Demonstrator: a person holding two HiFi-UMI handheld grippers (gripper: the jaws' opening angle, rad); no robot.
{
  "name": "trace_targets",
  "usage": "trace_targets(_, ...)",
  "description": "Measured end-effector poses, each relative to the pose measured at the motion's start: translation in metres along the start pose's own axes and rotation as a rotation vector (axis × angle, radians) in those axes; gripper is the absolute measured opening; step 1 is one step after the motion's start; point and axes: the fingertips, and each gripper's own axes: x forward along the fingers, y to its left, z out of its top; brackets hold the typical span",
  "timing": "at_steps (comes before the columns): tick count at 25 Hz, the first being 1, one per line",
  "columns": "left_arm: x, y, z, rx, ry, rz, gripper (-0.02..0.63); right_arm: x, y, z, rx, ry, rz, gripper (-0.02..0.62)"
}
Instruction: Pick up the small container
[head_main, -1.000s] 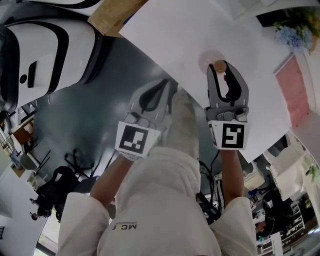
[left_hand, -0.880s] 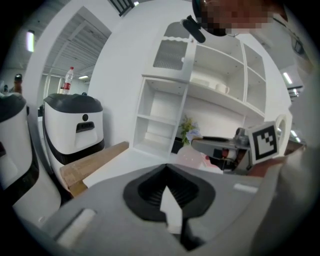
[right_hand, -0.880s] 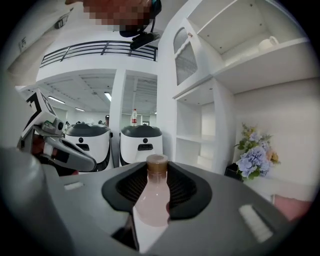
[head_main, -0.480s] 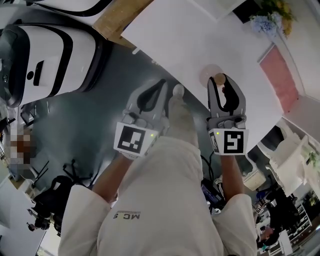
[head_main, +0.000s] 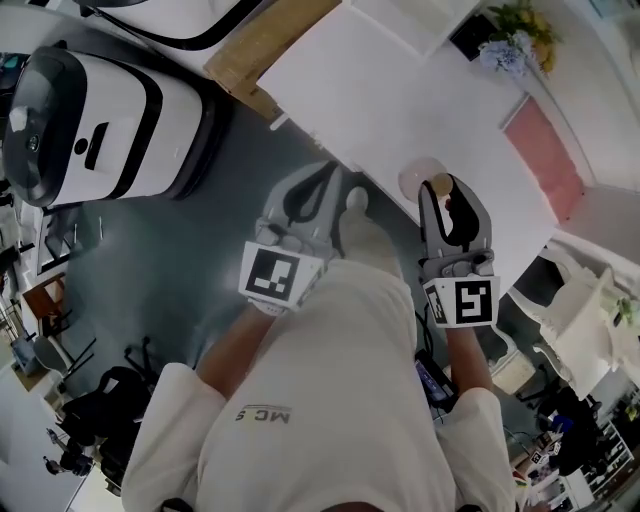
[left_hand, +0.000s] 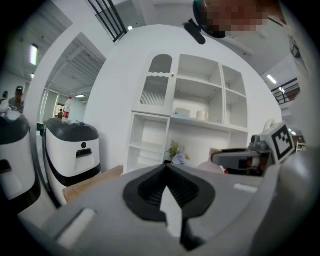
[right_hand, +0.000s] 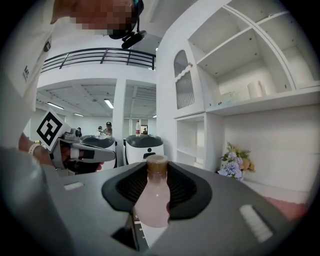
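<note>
- right gripper (head_main: 440, 184): jaws closed on the small container (right_hand: 152, 197), a pale pink bottle with a brown cap; it stands upright between the ribbed black pads
- right gripper view: the bottle body fills the gap between the pads and the cap sticks up above the jaw tips
- head view: the bottle is at the near edge of the white table (head_main: 400, 90), at the jaw tips; can't tell if its base is on the table or lifted off
- left gripper (head_main: 325, 170): jaws closed tip to tip, nothing between them; it hangs just off the table edge over the grey floor, beside the right gripper
- left gripper view: the right gripper's marker cube (left_hand: 278, 141) shows to its right, at about the same height
- a white-and-black machine (head_main: 90, 140) stands on the floor to the left, well apart from both grippers
- a flower bunch (head_main: 505, 45) and a pink mat (head_main: 545, 155) sit at the far right of the table, away from the bottle
- a white shelf unit (left_hand: 200, 100) stands behind the table
</note>
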Motion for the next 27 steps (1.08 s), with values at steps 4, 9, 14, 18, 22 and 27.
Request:
trace_targets(4, -0.013, -0.005, 0.004, 0.004, -0.005, -0.003, 0.000, -0.015, 0.009, 0.003, 0.012, -0.005, -0.003, 0.121)
trace_targets(9, -0.021, -0.010, 0.002, 0.026, 0.005, -0.022, 0.000, -0.027, 0.013, -0.001, 0.038, -0.004, -0.035, 0.121)
trace_targets(14, -0.025, -0.013, 0.002, 0.037, 0.009, -0.040, 0.000, -0.034, 0.018, -0.003, 0.047, -0.008, -0.055, 0.121)
trace_targets(18, -0.027, -0.016, 0.004, 0.042, 0.001, -0.050, 0.000, -0.037, 0.020, -0.003, 0.049, -0.013, -0.063, 0.121)
trace_targets(22, -0.029, -0.016, 0.005, 0.046, 0.010, -0.051, 0.000, -0.040, 0.020, -0.001, 0.052, -0.016, -0.072, 0.121)
trace_targets(27, -0.035, -0.016, 0.004, 0.050, 0.010, -0.052, 0.000, -0.041, 0.024, 0.000, 0.051, -0.021, -0.078, 0.121)
